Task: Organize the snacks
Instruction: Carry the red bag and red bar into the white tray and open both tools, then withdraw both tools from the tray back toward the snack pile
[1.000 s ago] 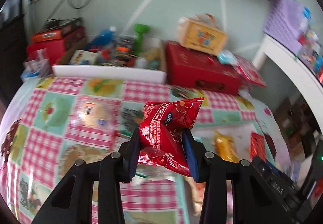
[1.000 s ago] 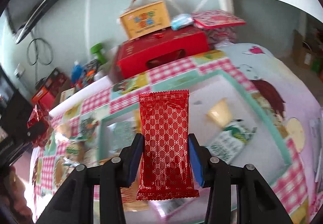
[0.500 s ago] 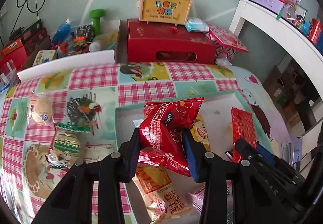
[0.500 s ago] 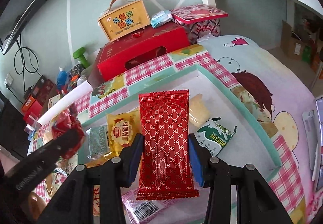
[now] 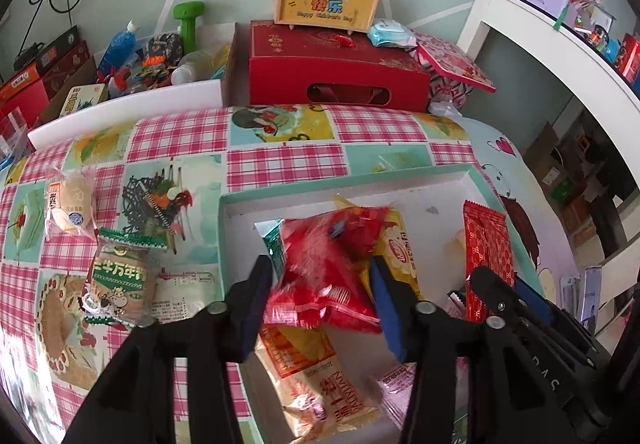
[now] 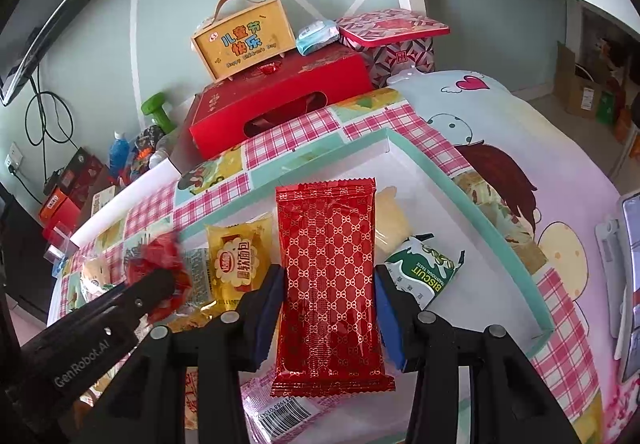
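The left gripper (image 5: 320,284) has just been opening, its fingers parted, the red bag (image 5: 328,264) dropping between them into the tray (image 5: 400,179); the right gripper (image 6: 330,300) clamps its upright red packet (image 6: 329,276) above.

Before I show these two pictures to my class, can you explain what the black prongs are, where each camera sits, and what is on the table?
No robot here: a person holds a two-finger gripper in each hand, with a camera on each looking along its fingers. One picture is from the left gripper, the other from the right gripper. On the checked tablecloth lies a shallow tray holding snack packets. The left jaws have just been opening, and a blurred red snack bag sits loose between them over the tray. The right gripper clamps a red patterned packet. Two more snacks lie outside the tray.
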`<state>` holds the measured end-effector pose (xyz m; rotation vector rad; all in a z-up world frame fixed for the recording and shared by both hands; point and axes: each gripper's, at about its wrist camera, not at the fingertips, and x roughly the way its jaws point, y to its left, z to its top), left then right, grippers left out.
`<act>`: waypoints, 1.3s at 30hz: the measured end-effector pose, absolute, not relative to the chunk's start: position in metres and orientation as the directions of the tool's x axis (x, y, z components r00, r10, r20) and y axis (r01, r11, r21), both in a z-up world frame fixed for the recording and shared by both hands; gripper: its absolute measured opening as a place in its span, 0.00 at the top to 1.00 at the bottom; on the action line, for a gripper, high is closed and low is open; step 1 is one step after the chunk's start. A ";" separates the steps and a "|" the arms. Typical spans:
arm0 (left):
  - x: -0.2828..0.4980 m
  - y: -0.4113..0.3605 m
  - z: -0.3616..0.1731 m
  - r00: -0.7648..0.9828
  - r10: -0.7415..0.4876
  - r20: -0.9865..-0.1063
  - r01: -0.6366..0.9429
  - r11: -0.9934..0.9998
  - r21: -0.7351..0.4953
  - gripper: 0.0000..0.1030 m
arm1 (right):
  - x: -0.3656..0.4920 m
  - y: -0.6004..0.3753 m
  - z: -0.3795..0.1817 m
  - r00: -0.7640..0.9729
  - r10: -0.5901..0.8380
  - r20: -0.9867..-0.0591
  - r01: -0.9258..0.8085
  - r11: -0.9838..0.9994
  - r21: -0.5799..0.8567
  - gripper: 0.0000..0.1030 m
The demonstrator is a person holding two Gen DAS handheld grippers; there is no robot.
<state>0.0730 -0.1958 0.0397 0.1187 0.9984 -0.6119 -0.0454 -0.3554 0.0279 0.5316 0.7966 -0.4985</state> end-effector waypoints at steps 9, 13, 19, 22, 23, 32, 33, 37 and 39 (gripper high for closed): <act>0.075 -0.188 0.045 0.373 -0.384 -0.845 0.500 0.850 -0.166 0.32 | -0.041 -0.354 0.025 0.571 -0.229 -0.789 0.611 0.760 0.222 0.47; 0.076 -0.186 0.046 0.378 -0.345 -0.859 0.477 0.868 -0.139 0.31 | -0.041 -0.354 0.024 0.565 -0.225 -0.794 0.610 0.761 0.219 0.31; 0.079 -0.179 0.045 0.370 -0.315 -0.874 0.440 0.888 -0.134 0.28 | -0.037 -0.350 0.019 0.544 -0.221 -0.810 0.601 0.776 0.191 0.20; 0.081 -0.175 0.044 0.376 -0.290 -0.880 0.414 0.902 -0.120 0.24 | -0.036 -0.349 0.019 0.541 -0.222 -0.811 0.598 0.780 0.186 0.13; 0.082 -0.174 0.043 0.376 -0.281 -0.883 0.407 0.906 -0.115 0.24 | -0.036 -0.349 0.018 0.541 -0.222 -0.811 0.598 0.780 0.184 0.10; 0.090 -0.162 0.036 0.390 -0.213 -0.896 0.333 0.940 -0.079 0.12 | -0.034 -0.346 0.018 0.539 -0.229 -0.811 0.588 0.792 0.167 0.00; 0.091 -0.161 0.035 0.392 -0.207 -0.897 0.325 0.943 -0.075 0.11 | -0.033 -0.346 0.018 0.538 -0.230 -0.811 0.588 0.792 0.165 0.00; 0.094 -0.154 0.033 0.405 -0.179 -0.897 0.284 0.957 -0.063 0.10 | -0.033 -0.346 0.018 0.537 -0.234 -0.810 0.592 0.789 0.165 0.00; 0.095 -0.150 0.033 0.412 -0.173 -0.895 0.272 0.960 -0.060 0.10 | -0.033 -0.345 0.019 0.539 -0.236 -0.809 0.594 0.787 0.166 0.00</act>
